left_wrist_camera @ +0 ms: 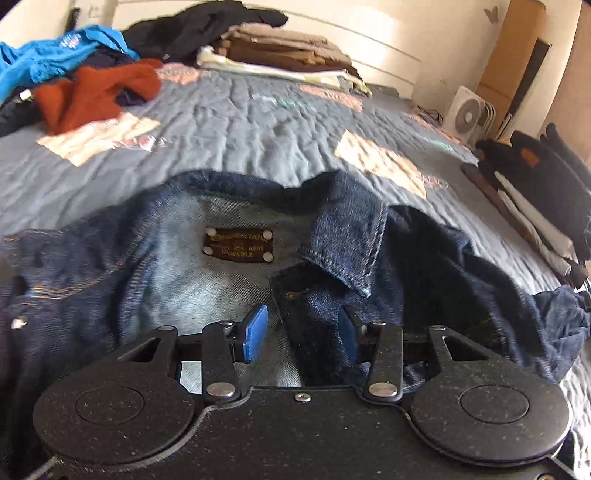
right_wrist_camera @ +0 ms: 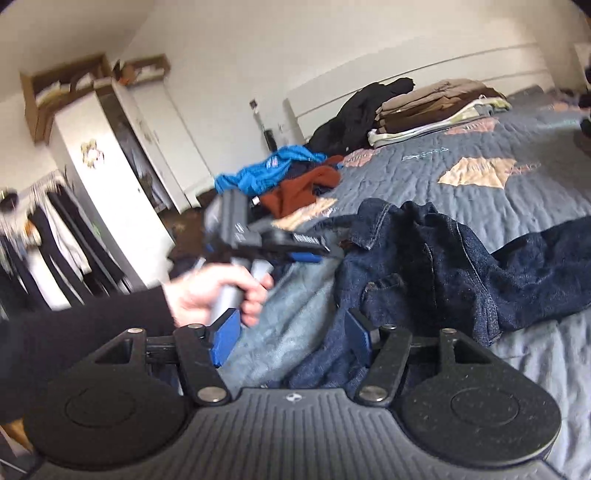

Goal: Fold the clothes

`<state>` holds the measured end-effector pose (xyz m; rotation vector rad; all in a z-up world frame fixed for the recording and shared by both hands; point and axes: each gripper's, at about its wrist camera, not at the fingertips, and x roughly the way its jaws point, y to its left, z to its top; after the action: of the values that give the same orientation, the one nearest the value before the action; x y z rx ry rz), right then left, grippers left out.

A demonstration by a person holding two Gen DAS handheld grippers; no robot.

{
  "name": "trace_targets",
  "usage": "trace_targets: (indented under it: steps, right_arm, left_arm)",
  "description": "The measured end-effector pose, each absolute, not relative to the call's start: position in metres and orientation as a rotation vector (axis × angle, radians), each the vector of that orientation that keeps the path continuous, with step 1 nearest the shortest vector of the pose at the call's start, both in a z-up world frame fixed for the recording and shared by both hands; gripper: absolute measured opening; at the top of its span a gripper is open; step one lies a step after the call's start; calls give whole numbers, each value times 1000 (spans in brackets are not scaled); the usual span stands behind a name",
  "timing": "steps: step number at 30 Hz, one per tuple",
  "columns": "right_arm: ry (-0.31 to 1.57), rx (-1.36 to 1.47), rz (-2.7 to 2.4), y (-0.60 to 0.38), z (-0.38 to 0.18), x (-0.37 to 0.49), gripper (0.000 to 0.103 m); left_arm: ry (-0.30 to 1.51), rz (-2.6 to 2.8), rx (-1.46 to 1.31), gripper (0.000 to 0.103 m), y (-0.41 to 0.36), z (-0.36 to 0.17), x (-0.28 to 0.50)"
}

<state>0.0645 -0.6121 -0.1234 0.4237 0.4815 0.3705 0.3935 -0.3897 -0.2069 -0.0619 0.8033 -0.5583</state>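
Note:
A dark blue denim jacket (left_wrist_camera: 173, 258) lies open on the grey quilted bed (left_wrist_camera: 240, 122), pale lining and brown label (left_wrist_camera: 238, 245) facing up, collar (left_wrist_camera: 351, 236) flopped to the right. My left gripper (left_wrist_camera: 303, 328) is open just over the lining, with the jacket's front edge between its blue pads. In the right wrist view the jacket (right_wrist_camera: 424, 258) lies bunched; my right gripper (right_wrist_camera: 290, 332) is open above its lower part. The left gripper (right_wrist_camera: 273, 240), held in a hand, shows blurred there at the jacket's left side.
Unfolded clothes, blue (left_wrist_camera: 55, 55), rust (left_wrist_camera: 96, 92) and black (left_wrist_camera: 207, 26), lie at the bed's far left. A folded stack (left_wrist_camera: 280, 55) sits by the headboard. Dark folded clothes (left_wrist_camera: 535, 184) lie at the right edge. A white wardrobe (right_wrist_camera: 110, 166) stands beside the bed.

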Motion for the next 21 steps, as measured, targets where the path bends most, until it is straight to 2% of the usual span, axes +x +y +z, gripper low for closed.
trace_targets:
  steps: [12,15,16,21]
  right_arm:
    - [421,405,445,-600,-116,63,62]
    - [426,399,440,-598,-117,64,62]
    - [426,399,437,-598,-117,64,62]
    - [420,404,426,-599,-117,62,62]
  left_arm:
    - [864,-589,-165,42,-395,-225,419]
    - [850,-613,-133,31,-400,-223,422]
    - [844,-623,-113,10,-401,-222,422]
    - [726,-640,88,9,-415,-202,413]
